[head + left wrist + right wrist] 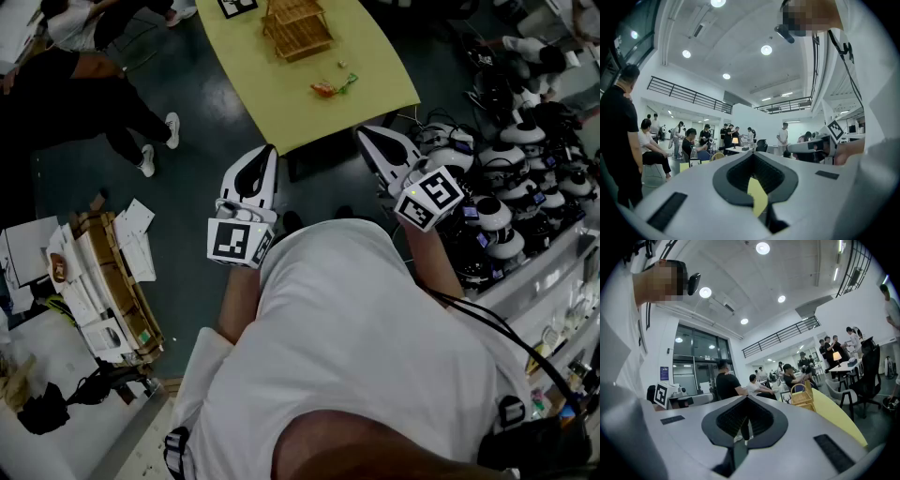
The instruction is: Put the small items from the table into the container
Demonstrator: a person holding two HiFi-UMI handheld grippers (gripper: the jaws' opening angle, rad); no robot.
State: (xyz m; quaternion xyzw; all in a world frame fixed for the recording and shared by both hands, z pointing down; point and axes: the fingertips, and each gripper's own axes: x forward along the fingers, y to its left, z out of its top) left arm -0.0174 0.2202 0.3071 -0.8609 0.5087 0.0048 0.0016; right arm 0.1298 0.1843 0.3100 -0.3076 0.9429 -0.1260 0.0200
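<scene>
The person's white shirt [347,319] fills the lower part of the head view. Both bare forearms reach forward out of it, bent at the elbows and held close in front of the chest. The left forearm [238,302] rises to a marker cube [238,242], and the left gripper [270,153] points level ahead with its jaws drawn together and nothing between them; only a thin sliver of yellow shows through the slit. The right forearm [433,255] angles slightly outward to its own marker cube [431,199]. The right gripper [364,136] also lies level, jaws closed and empty. The two grippers sit side by side, apart from each other, and both stop short of the table's near edge, over the dark floor [187,178].

Ahead stands the yellow table [272,94]. On it, near the right side, lies an orange and green packet [330,88], with a small pale item [344,64] just beyond. Farther back on the table sits the wicker basket [296,28], upright, well apart from both grippers.

To the left, a cardboard box [112,291] with papers rests on the floor, and a seated person [94,103] is at the far left
</scene>
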